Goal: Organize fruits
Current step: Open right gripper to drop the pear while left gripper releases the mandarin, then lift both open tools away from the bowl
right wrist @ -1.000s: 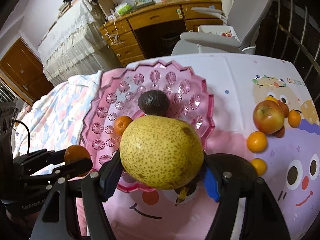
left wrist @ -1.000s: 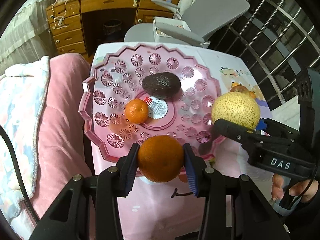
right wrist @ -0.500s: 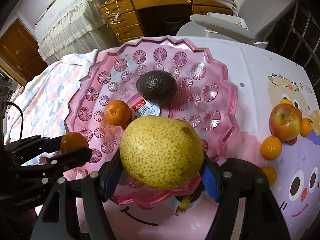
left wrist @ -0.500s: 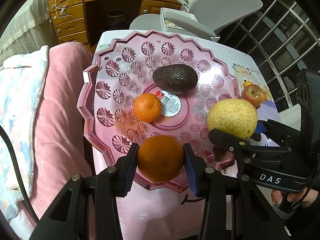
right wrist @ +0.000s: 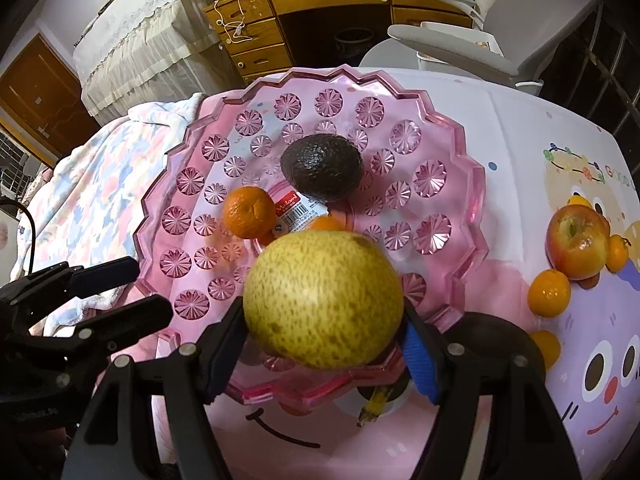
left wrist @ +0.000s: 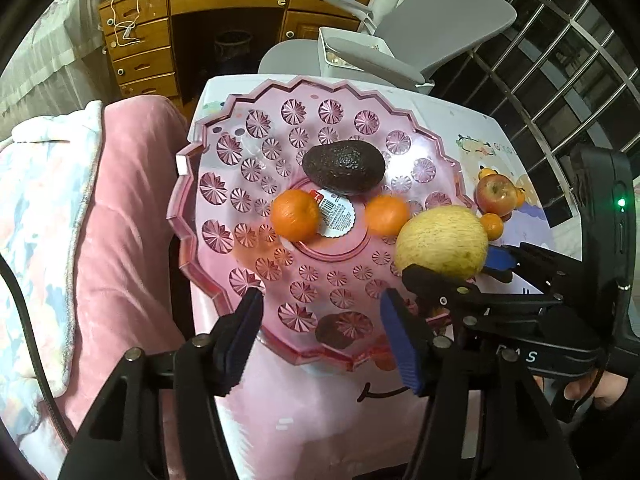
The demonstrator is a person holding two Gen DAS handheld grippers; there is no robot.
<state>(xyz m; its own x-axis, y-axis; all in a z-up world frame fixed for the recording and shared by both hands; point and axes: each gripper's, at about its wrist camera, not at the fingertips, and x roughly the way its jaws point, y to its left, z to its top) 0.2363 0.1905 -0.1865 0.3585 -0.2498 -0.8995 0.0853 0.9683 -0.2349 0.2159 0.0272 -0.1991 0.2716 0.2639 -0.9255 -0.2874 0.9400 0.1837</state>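
A pink scalloped plate (left wrist: pixel 224 168) (right wrist: pixel 460 184) holds a dark avocado (left wrist: pixel 343 167) (right wrist: pixel 322 167) and two oranges: one (left wrist: pixel 295 215) (right wrist: pixel 249 212) left of centre, one (left wrist: pixel 387 215) (right wrist: pixel 326 224) right of it, blurred. My left gripper (left wrist: pixel 320 320) is open and empty above the plate's near rim; it shows at the left of the right wrist view (right wrist: pixel 132 292). My right gripper (right wrist: pixel 324 344) is shut on a yellow speckled pear (right wrist: pixel 323 300) (left wrist: pixel 442 240), held above the plate's near right edge.
A red apple (right wrist: pixel 578 242) (left wrist: pixel 495 195) and several small oranges (right wrist: pixel 549 293) lie on the cartoon tablecloth right of the plate. A pink blanket (left wrist: pixel 120 240) lies left of the table. A grey chair (left wrist: pixel 420 32) and wooden desk (left wrist: pixel 224 8) stand behind.
My left gripper has opened and let go of its orange, which now lies blurred in the plate's centre. The right gripper has moved further over the plate with the pear.
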